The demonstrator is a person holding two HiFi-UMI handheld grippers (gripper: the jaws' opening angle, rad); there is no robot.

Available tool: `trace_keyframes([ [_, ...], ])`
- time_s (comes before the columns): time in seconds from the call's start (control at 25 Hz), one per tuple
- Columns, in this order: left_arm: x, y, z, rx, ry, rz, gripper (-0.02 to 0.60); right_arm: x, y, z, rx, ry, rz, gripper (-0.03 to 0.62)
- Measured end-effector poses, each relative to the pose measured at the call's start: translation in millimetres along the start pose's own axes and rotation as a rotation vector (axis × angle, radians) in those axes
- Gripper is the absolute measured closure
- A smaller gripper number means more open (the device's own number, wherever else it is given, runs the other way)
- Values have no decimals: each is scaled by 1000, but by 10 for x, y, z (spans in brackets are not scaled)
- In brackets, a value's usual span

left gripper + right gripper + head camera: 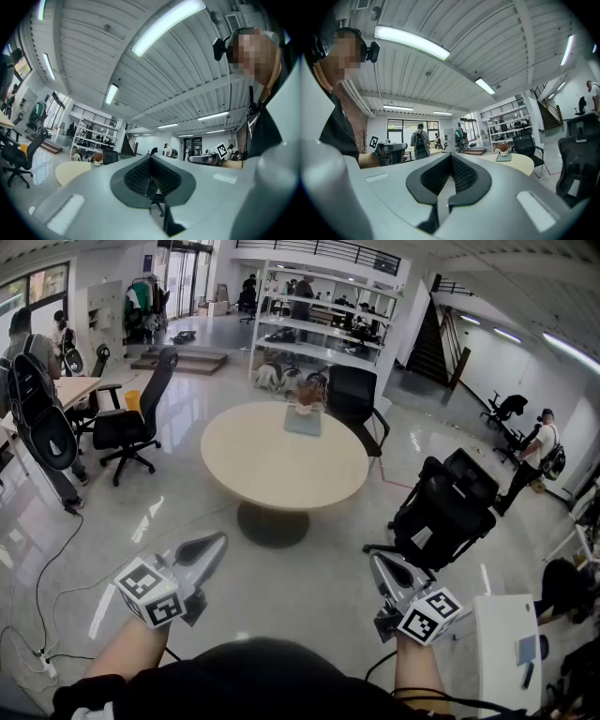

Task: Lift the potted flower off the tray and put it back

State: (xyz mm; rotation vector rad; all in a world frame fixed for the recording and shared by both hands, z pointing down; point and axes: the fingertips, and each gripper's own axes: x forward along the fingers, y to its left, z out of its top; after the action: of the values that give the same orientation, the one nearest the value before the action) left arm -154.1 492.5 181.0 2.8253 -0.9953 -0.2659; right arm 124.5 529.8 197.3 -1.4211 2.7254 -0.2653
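Head view looks steeply down across a glossy open office floor (169, 521), and the round table (281, 465) sits well ahead of the person, near the middle of it. Black office chairs stand around: one (354, 395) at the table's far edge, another (445, 507) nearer, on the right. On the table's far side lies a flat tray (303, 423), and the potted flower (305, 401) stands upright at its far end, so the lift has not begun. Both tools are low and close to the body, well apart from the table, probably a resting carry before the approach. The left gripper (217, 545) has its jaws together with nothing between them. The right gripper (379, 565) is likewise closed and empty, pointing roughly level towards the table.
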Motion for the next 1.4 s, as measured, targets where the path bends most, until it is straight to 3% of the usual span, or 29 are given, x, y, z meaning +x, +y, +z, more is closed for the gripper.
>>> trace_keyframes([
  [0.76, 159, -161, -37, -1, 6, 1, 583, -91, -171, -3, 24, -37, 16, 580],
  [1.4, 693, -773, -285, 6, 38, -13, 583, -616, -628, -60, 38, -12, 42, 580],
])
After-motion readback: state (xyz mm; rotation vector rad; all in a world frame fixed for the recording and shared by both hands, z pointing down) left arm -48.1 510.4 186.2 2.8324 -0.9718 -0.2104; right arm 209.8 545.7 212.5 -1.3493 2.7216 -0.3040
